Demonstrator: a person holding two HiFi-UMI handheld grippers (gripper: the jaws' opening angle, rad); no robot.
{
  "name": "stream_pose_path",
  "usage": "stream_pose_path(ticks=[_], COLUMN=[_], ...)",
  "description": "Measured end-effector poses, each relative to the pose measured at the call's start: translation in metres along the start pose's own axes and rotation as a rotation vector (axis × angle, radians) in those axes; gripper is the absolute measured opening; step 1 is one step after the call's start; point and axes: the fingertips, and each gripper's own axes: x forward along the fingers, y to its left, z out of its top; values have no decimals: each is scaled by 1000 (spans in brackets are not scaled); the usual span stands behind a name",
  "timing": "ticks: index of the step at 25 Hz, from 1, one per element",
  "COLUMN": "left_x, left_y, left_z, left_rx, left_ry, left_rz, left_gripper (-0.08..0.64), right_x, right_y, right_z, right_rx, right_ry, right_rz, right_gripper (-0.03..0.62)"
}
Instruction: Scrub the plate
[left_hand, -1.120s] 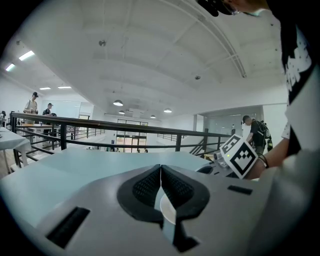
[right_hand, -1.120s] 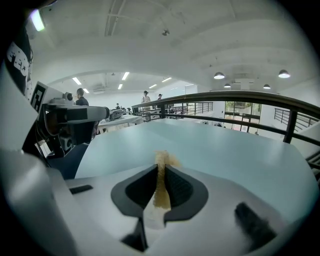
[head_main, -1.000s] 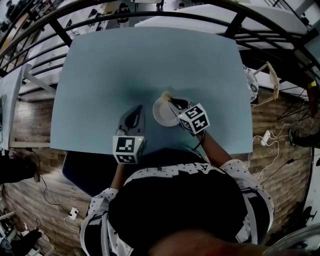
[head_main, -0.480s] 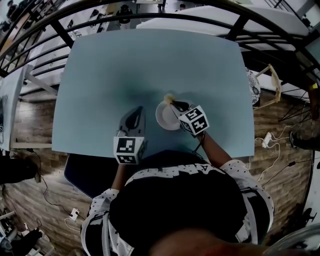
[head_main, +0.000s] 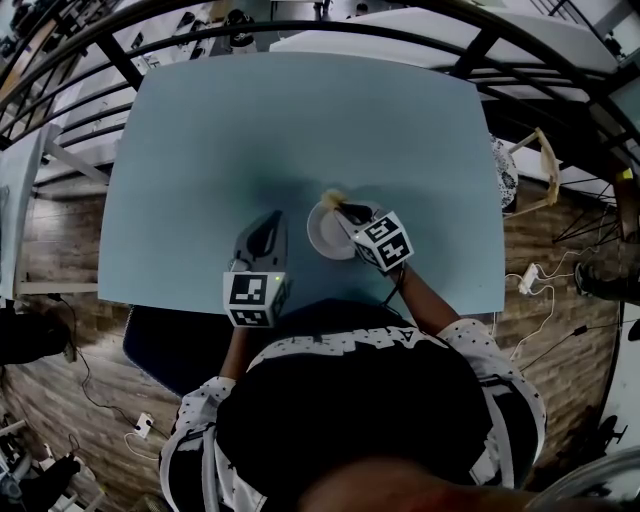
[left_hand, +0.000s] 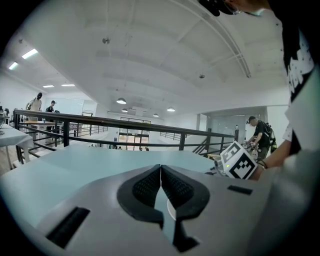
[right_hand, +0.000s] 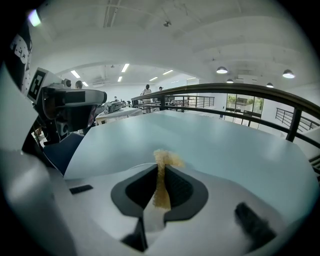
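Note:
A white plate (head_main: 325, 233) lies on the pale blue table (head_main: 250, 130), near its front edge. My right gripper (head_main: 341, 205) hangs over the plate's far right rim, shut on a tan scrub pad (head_main: 331, 198). In the right gripper view the scrub pad (right_hand: 162, 175) is pinched flat between the dark pads and frays out past the tips of my right gripper (right_hand: 161, 167). My left gripper (head_main: 272, 224) rests to the left of the plate, apart from it. The left gripper view shows my left gripper (left_hand: 161, 169) with jaws together and nothing between them.
A black railing (head_main: 300, 35) curves around the table's far side. A wooden frame (head_main: 545, 165) stands on the floor at the right. Cables (head_main: 545, 285) lie on the wood floor. People stand far off beyond the railing.
The right gripper and scrub pad have shifted slightly over the plate's far rim. The left gripper has held still.

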Motion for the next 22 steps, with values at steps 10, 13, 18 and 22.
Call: stream_pose_path(ticks=[10,13,18,22], left_x=[-4,-4,-6,-6], left_y=[-4,-5,-7,-7], left_z=[1,2,4,4], left_rx=[4,6,8,10], left_ry=[-7,-13,-15,-19], left_rz=[1,0,-3,-3], left_gripper=[14,14,14,14], right_x=[-4,-3,-8,-9], right_y=[15,21,32,39], right_z=[-10,-14,-14,-19], right_rx=[-2,-3,1,5], right_ry=[13,25,33,45], right_rz=[41,60,87,108], right_gripper=[51,51,51,52])
